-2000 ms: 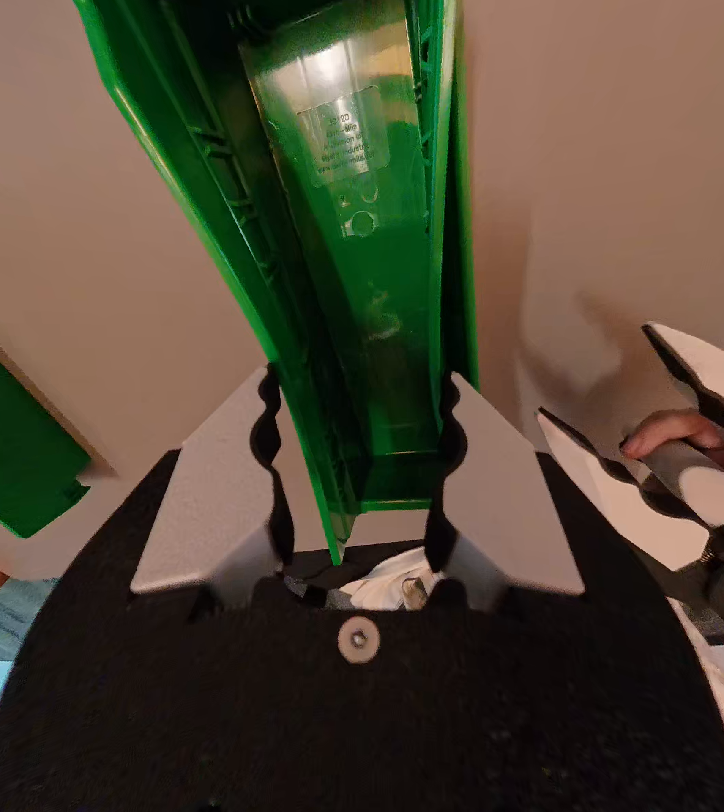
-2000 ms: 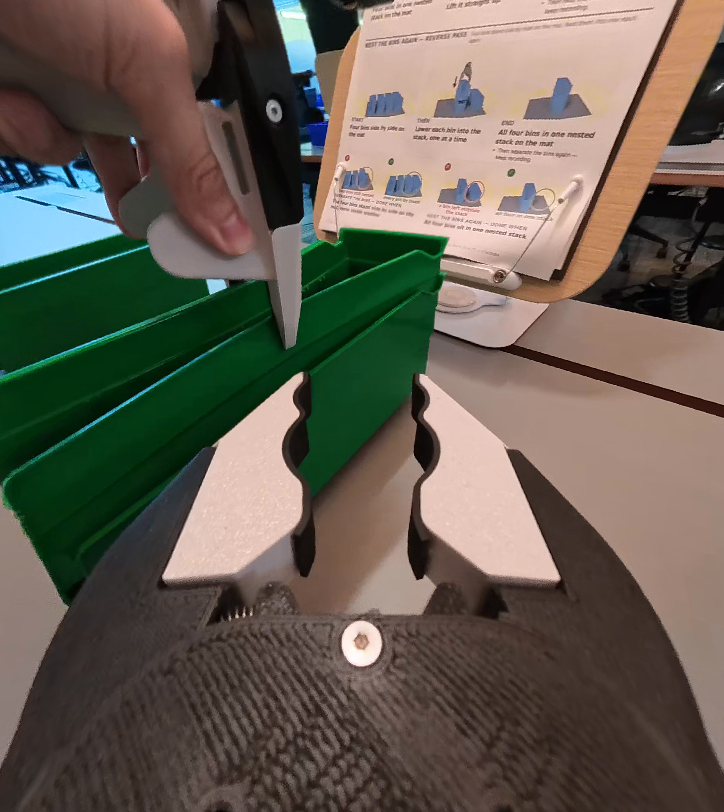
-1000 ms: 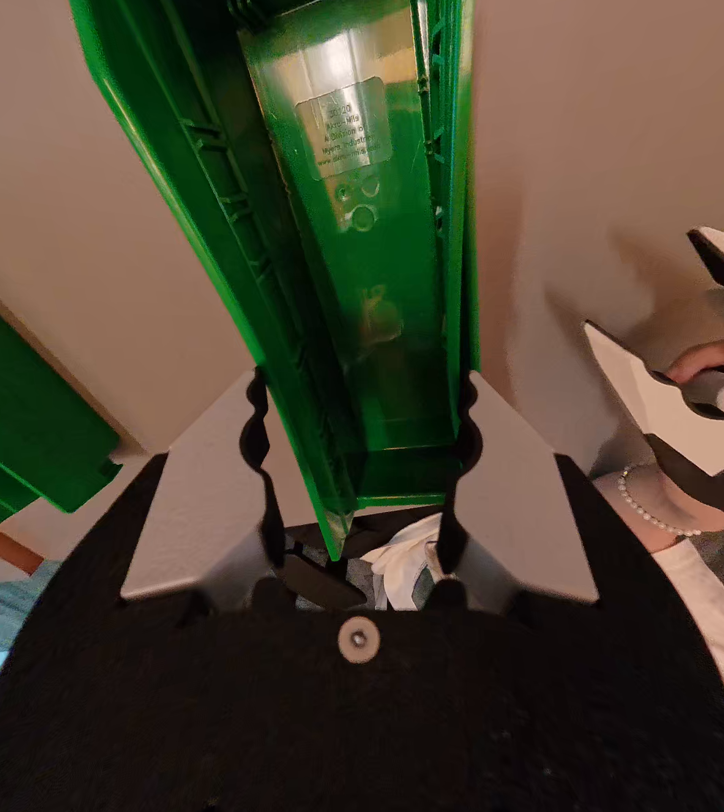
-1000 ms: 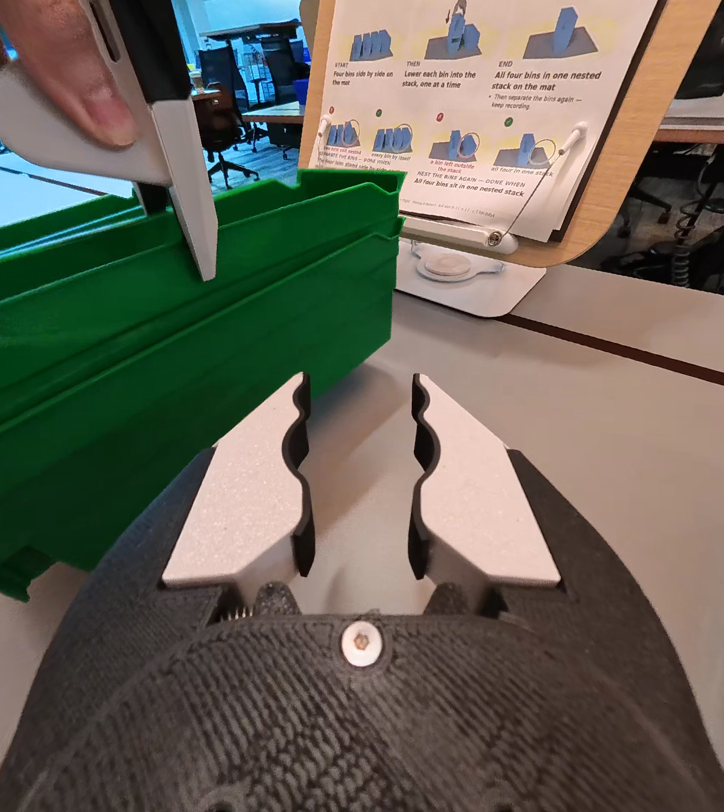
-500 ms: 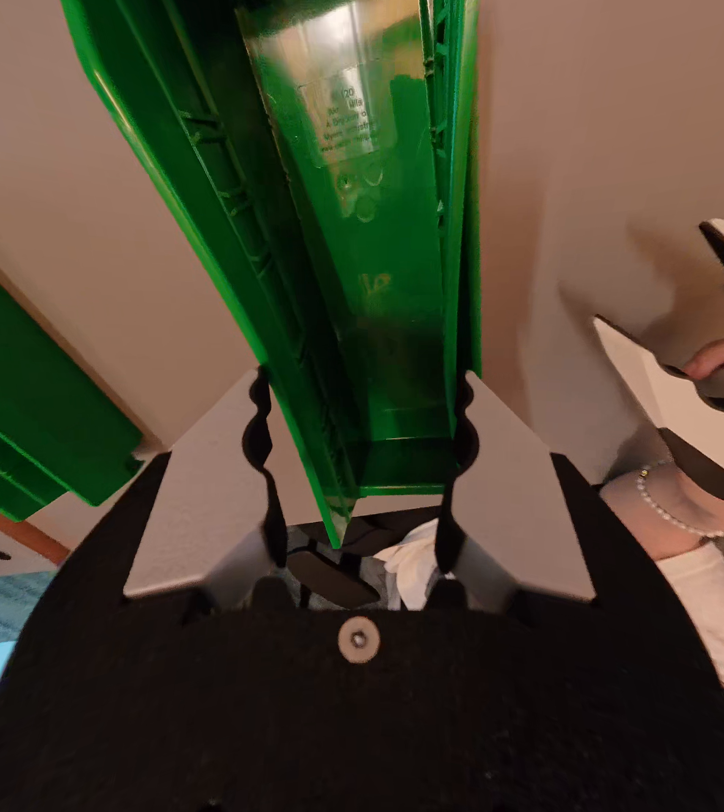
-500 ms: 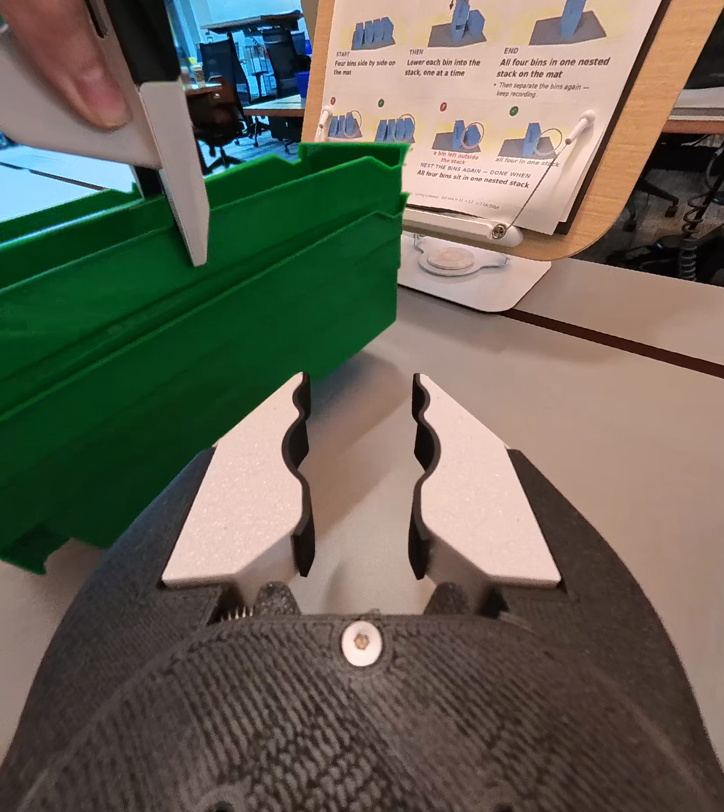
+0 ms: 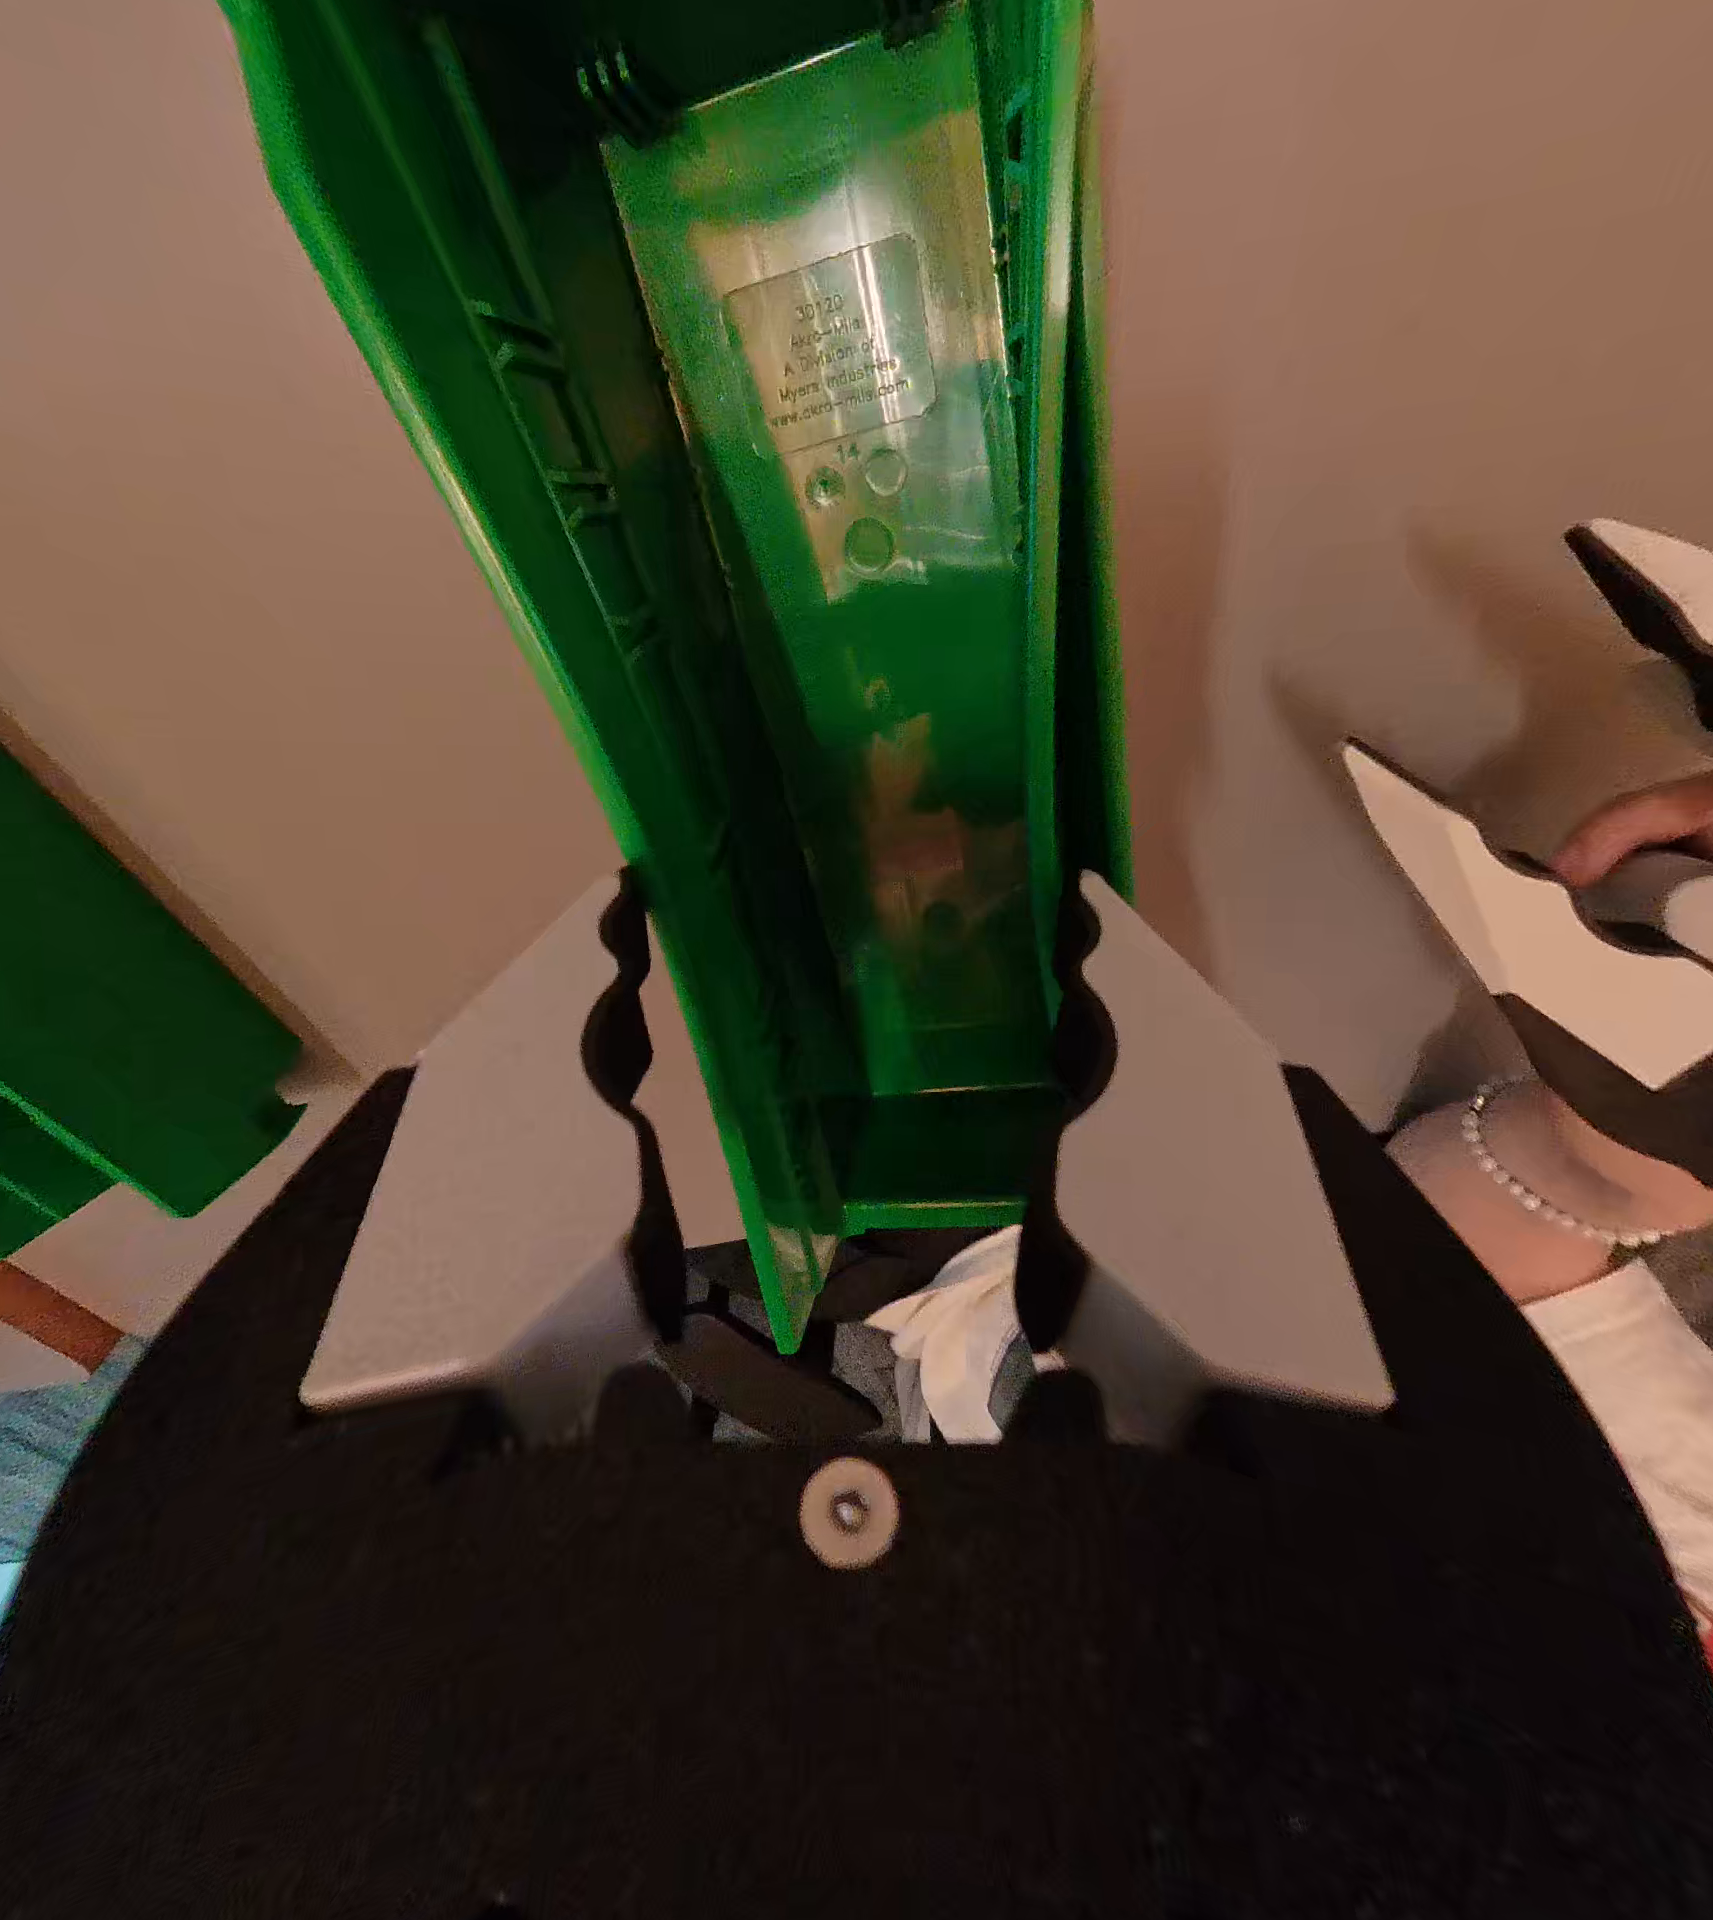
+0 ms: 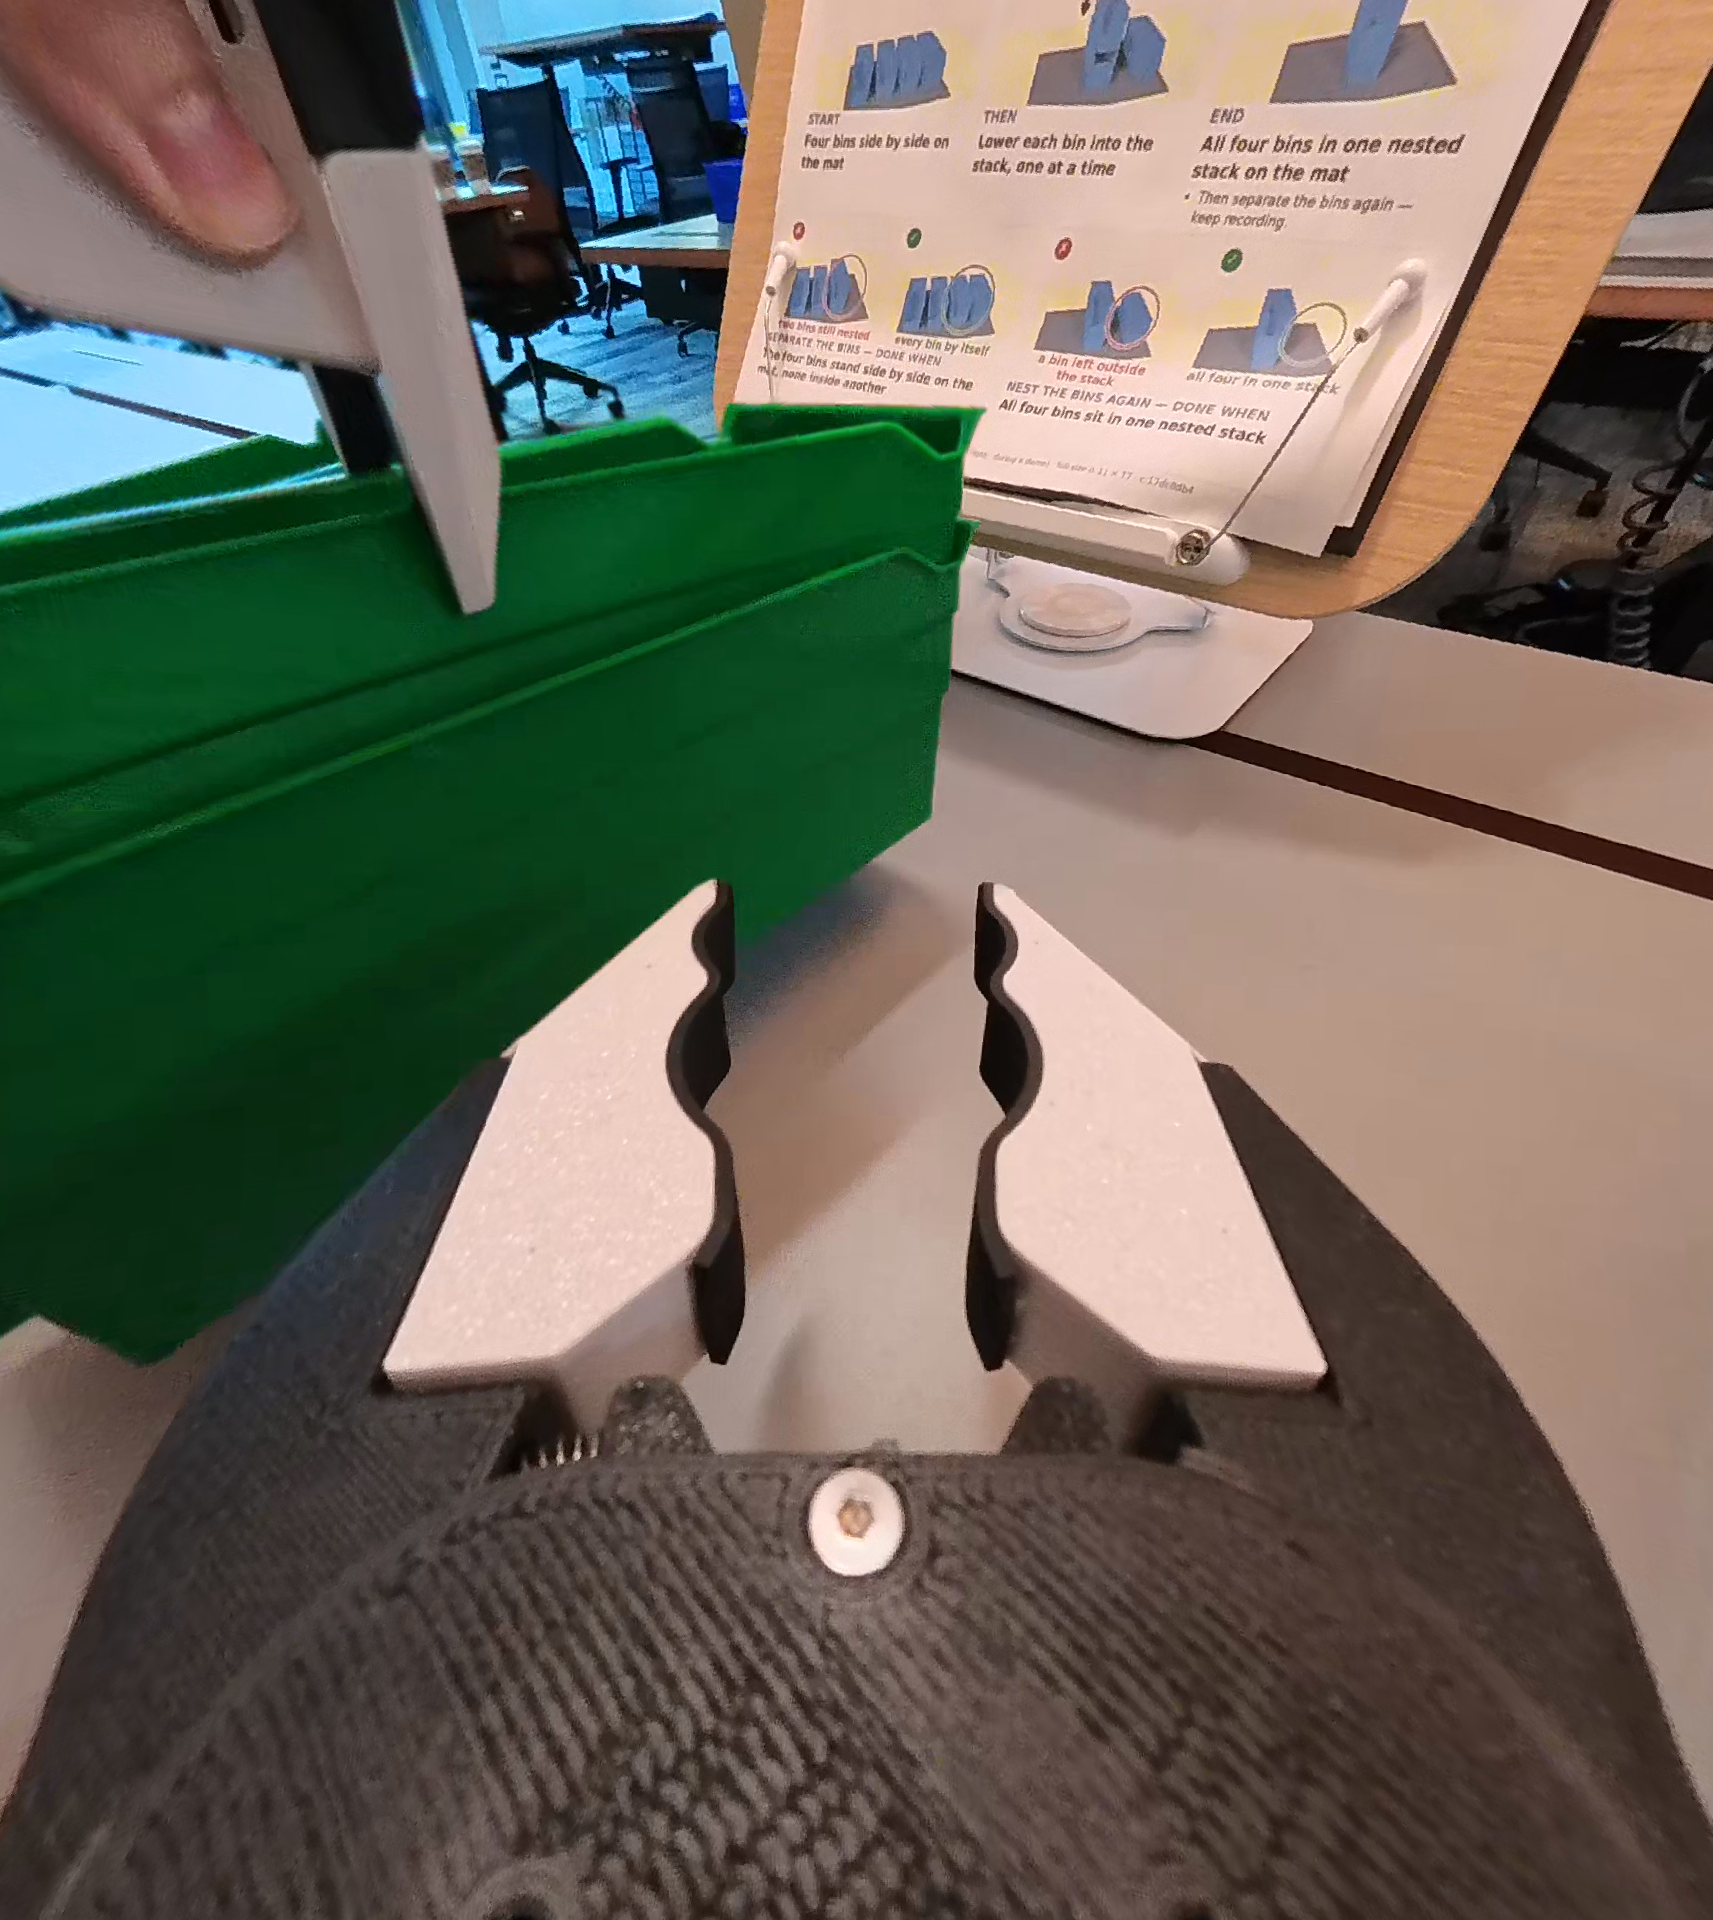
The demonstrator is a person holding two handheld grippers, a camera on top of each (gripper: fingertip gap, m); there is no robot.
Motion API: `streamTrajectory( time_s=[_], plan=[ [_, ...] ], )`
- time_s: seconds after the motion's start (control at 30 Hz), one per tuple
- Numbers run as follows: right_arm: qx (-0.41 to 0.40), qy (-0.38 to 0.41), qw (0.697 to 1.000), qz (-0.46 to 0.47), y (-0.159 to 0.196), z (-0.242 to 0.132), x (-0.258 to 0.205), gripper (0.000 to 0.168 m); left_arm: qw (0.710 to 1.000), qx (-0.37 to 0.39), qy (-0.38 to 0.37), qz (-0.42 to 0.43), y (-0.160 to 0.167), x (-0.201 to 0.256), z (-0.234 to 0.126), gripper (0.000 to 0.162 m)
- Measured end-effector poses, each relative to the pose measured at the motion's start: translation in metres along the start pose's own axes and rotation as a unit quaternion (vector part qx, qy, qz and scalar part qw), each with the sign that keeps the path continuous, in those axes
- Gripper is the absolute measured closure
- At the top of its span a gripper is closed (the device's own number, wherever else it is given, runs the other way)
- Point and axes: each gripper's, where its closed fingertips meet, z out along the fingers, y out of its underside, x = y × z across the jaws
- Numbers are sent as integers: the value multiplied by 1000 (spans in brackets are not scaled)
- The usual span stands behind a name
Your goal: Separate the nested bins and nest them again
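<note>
Left gripper (image 7: 847, 1049) is seen straddling the long green bin (image 7: 831, 675), with one finger outside the left wall and the other pressed to the inner face of the right wall; whether the bin is truly clamped cannot be told, since a gap shows at the left finger. The bin is seen raised clear of the pale bench (image 7: 208, 520) and viewed from above into its glossy floor, where a moulded plate is set. In the right wrist view at least two nested rims are counted in this stack (image 8: 416, 779), its near end lifted off the bench (image 8: 1351, 1039). A second group of green bins (image 7: 52, 987) is seen at the left edge of the left wrist view, at least two layers being counted there.

Right gripper (image 8: 852, 1122) is held with its fingers apart and nothing between them, just beside the stack's side wall and not touching it. One hand (image 7: 1683, 831) is seen on its handle, a beaded bracelet (image 7: 1517, 1174) at the wrist. One instruction sheet on a wooden stand (image 8: 1195, 260) is seen behind the bins.
</note>
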Motion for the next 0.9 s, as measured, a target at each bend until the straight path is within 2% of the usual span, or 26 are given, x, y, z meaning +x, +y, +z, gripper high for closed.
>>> streamTrajectory(
  time_s=[0.1, 0.23, 0.37, 0.47, 0.6, 0.63, 0.73, 0.83, 0.9],
  plan=[
    [-3, -1, 1000, -1, 1, 1, -1, 123, 999, -3, -35, 17, -1, -6, -1, 84],
    [-3, 0, 1000, 1, 2, 1, 1, 123, 1000, 7, 6, 1, -3, 2, 1, 86],
    [-7, -1, 1000, -2, 4, 2, 0, 123, 998, 3, -65, 22, -5, -13, 0, 87],
    [-4, 1, 1000, 1, 3, 1, 1, 123, 1000, 12, -14, 3, -6, -4, 0, 89],
    [-10, -1, 1000, 0, 6, 2, 1, 123, 992, -3, -122, 27, -6, -26, -5, 87],
    [-10, 0, 1000, -1, 6, 2, 1, 123, 993, -1, -114, 25, -7, -25, -6, 88],
    [-7, 2, 1000, 1, 4, 2, 2, 123, 999, 19, -26, -6, -10, -8, -6, 90],
    [-11, -1, 1000, 0, 6, 3, 1, 123, 999, 19, -43, 5, -11, -10, -7, 89],
    [-12, 0, 1000, -2, 6, 3, 1, 123, 1000, 17, 8, -7, -9, 1, -5, 90]
  ],
)
